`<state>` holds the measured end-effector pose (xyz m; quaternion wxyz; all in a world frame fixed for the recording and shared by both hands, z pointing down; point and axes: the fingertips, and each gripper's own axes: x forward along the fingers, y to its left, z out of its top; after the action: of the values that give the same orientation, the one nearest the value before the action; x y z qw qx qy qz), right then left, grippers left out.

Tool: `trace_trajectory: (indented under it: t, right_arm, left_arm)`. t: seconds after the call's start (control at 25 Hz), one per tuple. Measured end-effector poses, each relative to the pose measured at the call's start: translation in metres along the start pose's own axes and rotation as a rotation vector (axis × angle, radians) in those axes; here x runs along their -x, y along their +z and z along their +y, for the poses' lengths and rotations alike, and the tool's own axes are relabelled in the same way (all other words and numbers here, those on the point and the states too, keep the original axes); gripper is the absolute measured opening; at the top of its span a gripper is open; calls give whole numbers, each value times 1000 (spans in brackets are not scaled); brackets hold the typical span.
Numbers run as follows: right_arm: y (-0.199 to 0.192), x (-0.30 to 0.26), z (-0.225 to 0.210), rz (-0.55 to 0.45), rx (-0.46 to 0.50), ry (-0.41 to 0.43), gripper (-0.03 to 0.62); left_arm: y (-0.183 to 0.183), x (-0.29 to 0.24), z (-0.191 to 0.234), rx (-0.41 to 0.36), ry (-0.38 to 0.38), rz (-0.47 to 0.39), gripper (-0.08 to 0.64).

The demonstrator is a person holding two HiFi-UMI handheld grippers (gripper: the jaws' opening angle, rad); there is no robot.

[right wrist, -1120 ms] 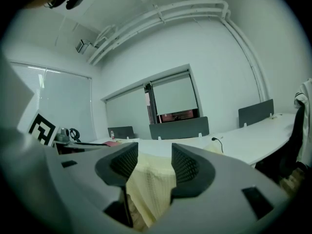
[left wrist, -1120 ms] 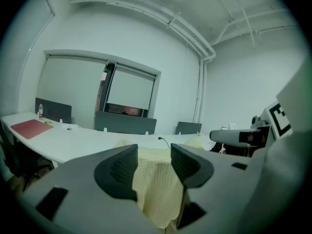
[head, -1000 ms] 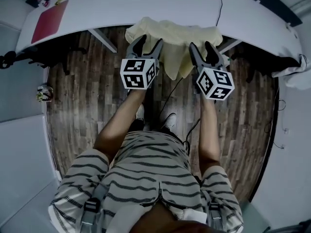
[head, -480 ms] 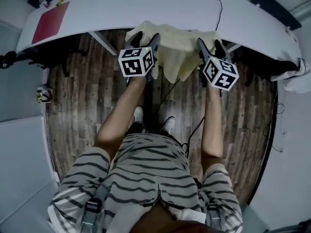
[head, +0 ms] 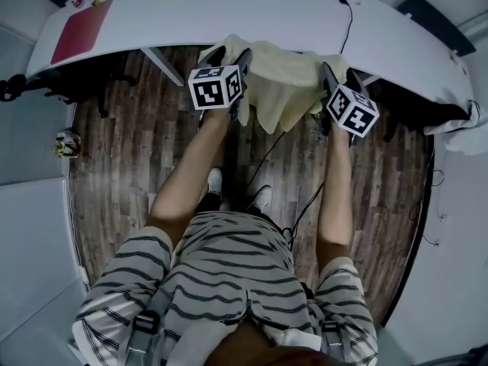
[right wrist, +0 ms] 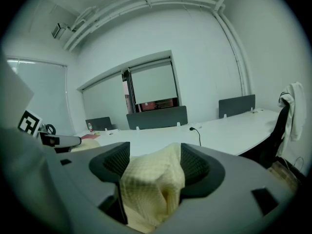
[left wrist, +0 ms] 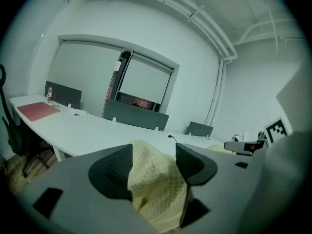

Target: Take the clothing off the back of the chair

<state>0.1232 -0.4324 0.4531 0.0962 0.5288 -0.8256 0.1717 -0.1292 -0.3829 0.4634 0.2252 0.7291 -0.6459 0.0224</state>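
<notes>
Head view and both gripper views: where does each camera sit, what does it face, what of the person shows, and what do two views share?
Head view: on the head, steeply down onto forearms, striped shirt, both tongs, yellow cloth.
Left gripper view: on left tongs, facing the white desk; jaws have just been opening, cloth between.
Right gripper view: same, from right tongs.
Shared: cloth, desk.
</notes>
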Motion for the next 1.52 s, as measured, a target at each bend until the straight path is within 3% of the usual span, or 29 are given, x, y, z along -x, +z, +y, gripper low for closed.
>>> trace_trajectory:
  t: [0.24,0.32,0.44,0.72,1.2,1.32,1.36,1.52]
  right_arm:
    - [-12,-11,-6,37,-6,16,323]
    - [-12,-11,-3,34,-14,28,266]
    - [-10,-10,-7,16,-55,16,241]
    - [-8,-5,-9,5,-70,-32,195]
    - [-5,6,-11,-23,-10,-110,115]
    - [-3,11,-11,-40,7,-122,71]
    - [-3,13,-10,-42,19,-123,30]
    - [-4,15,-7,-35,22,-103,25]
  left_arm:
    - [1,-5,0,16,-2,-4,276]
    - [0,-5,-1,29,-8,-10,262]
    - [-1,-7,-4,69,-35,-9,212]
    - [0,-3,-2,104,-19,-15,182]
    - [4,5,1,60,7,-34,77]
    - [5,7,0,42,12,-41,63]
    - [5,9,0,41,14,-44,48]
    - [6,11,1,39,17,-50,32]
